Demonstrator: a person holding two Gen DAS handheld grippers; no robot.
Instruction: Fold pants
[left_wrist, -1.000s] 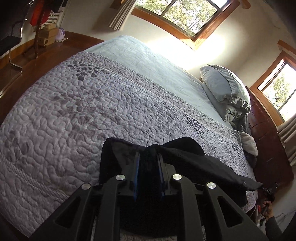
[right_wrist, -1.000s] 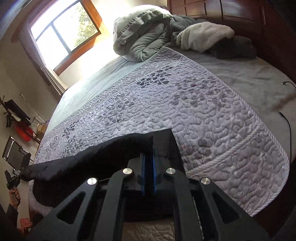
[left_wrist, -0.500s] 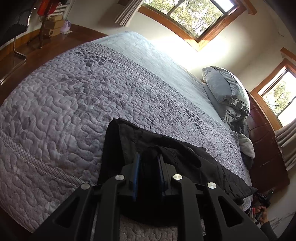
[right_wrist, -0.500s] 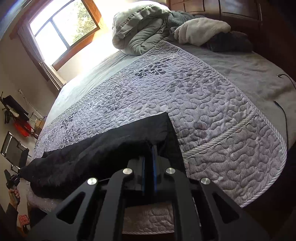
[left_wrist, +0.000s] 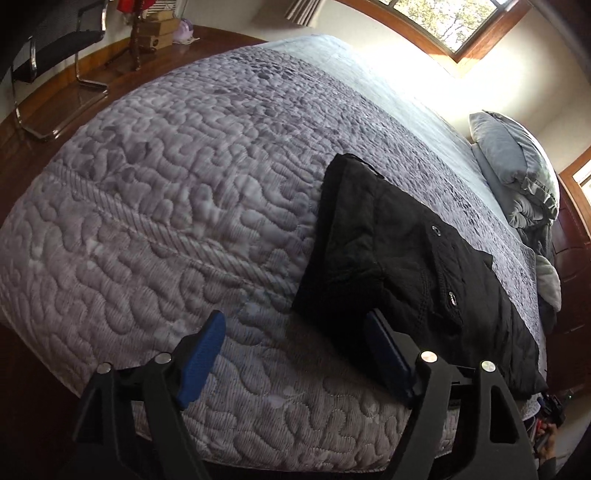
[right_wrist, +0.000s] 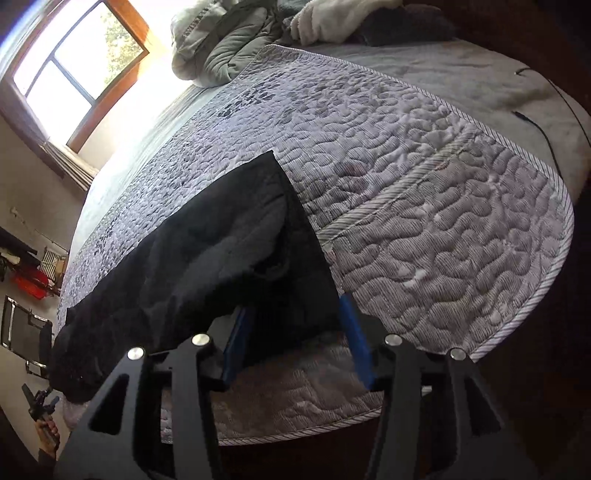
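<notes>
My left gripper (left_wrist: 295, 354) is spread wide, its jaws having just been opening, and nothing is between the blue pads (left_wrist: 201, 360); only bare quilt shows in the gap. The black pants (left_wrist: 402, 273) lie just past its right finger, whose tip sits at the cloth's near edge, though I cannot be sure whether it touches the fabric or only overlaps it in the view. Two metal snaps show on the cloth just ahead of that finger.

My right gripper (right_wrist: 295, 332) is parted about halfway, its jaws also having just been opening. The near corner of the pants (right_wrist: 207, 254) lies between the two blue pads, slack, and the pads do not press on it. From there the garment runs off to the left of the fingers in a long dark band, flat along the near edge of the quilt (right_wrist: 424, 192).

Ahead of both grippers the grey quilted cover spreads across the bed. Beyond it, from the right wrist, a heap of bedding (right_wrist: 229, 40) sits at the far end beneath a wood-framed window (right_wrist: 74, 70). From the left wrist, a pillow (left_wrist: 517, 166) lies far off to the right, and a chair (left_wrist: 55, 44) stands on the wooden floor to the far left.
</notes>
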